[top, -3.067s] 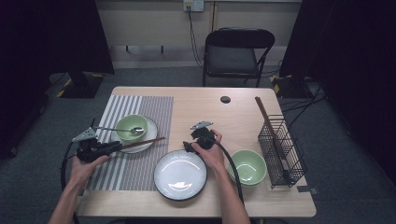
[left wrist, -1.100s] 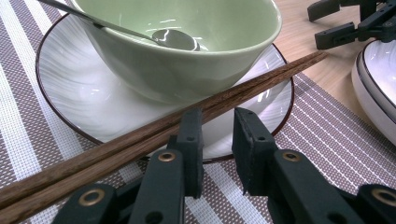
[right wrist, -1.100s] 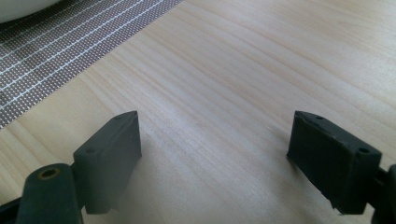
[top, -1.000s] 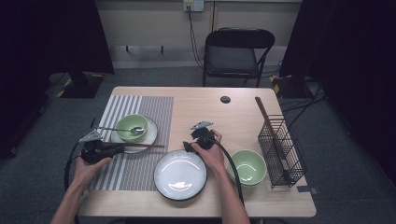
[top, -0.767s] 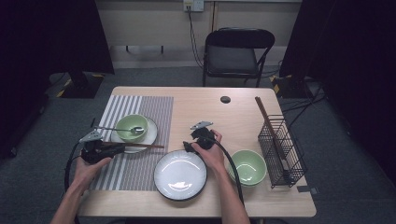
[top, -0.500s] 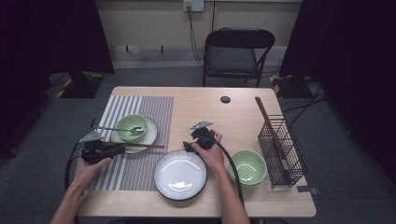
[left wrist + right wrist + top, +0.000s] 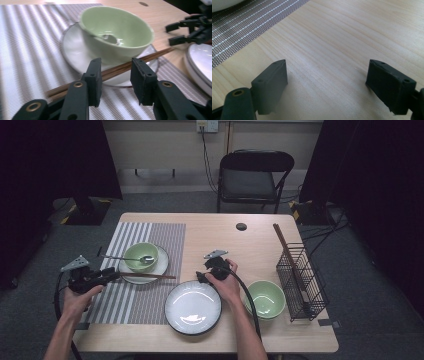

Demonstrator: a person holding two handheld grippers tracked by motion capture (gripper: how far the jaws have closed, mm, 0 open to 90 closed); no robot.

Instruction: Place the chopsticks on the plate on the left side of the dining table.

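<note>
Since a second ago my left gripper (image 7: 112, 275) has drawn back toward the table's left edge, off the chopsticks (image 7: 150, 276), and its jaws have just been opening. Chopsticks now lie released, a wooden pair resting across the near rim of the small white saucer (image 7: 162, 265), their handle ends on the striped placemat (image 7: 127, 302), tips pointing toward the middle of the table. In the left gripper view the chopsticks (image 7: 120, 68) run behind and between my two black pads (image 7: 95, 75), which stand partly apart and press on nothing; whether the sticks lie level with the pads or just beyond them I cannot tell. Green bowl (image 7: 117, 37) sits on the saucer (image 7: 72, 47), a metal spoon (image 7: 111, 39) lying inside it with its handle out over the far rim in the high view. My right gripper (image 7: 207, 270) rests near the middle of the wooden table (image 7: 210, 227), just above the large white plate (image 7: 192, 307), jaws wide apart over bare wood, nothing between them; the right gripper view shows the placemat's corner (image 7: 242, 27) off to one side. Second green bowl (image 7: 264, 298) sits right of that plate, beside my right hand (image 7: 226, 285). Black wire rack (image 7: 301, 280) stands at the table's right side, another long chopstick (image 7: 282, 242) leaning out of it.
</note>
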